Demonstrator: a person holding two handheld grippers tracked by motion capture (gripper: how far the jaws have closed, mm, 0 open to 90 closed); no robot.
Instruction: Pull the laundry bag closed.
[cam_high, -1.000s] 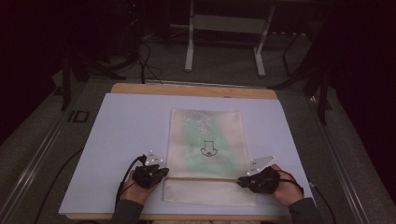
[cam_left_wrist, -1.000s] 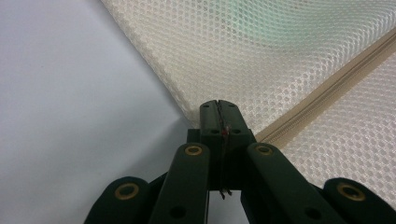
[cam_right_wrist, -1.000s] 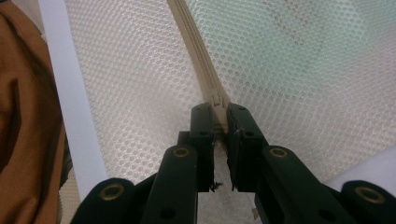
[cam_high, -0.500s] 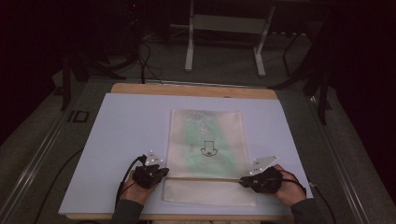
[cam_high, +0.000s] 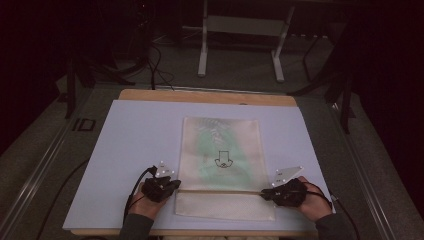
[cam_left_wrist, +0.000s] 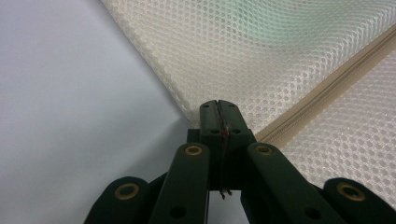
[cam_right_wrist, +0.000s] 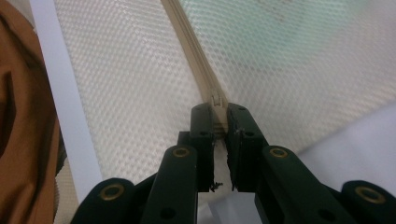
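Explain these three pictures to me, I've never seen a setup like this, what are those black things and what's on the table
A person sits at a table covered with a pale sheet, with a black two-jaw tool in each hand. The wide picture comes from a camera above. The two close-ups come from small cameras riding on each tool, looking along its jaws. A cream mesh laundry bag lies flat, with something green inside and a zipper running across its near end. The left hand-held gripper is shut on the bag's edge at one end of the zipper. The right hand-held gripper is shut on the zipper's slider at the other end.
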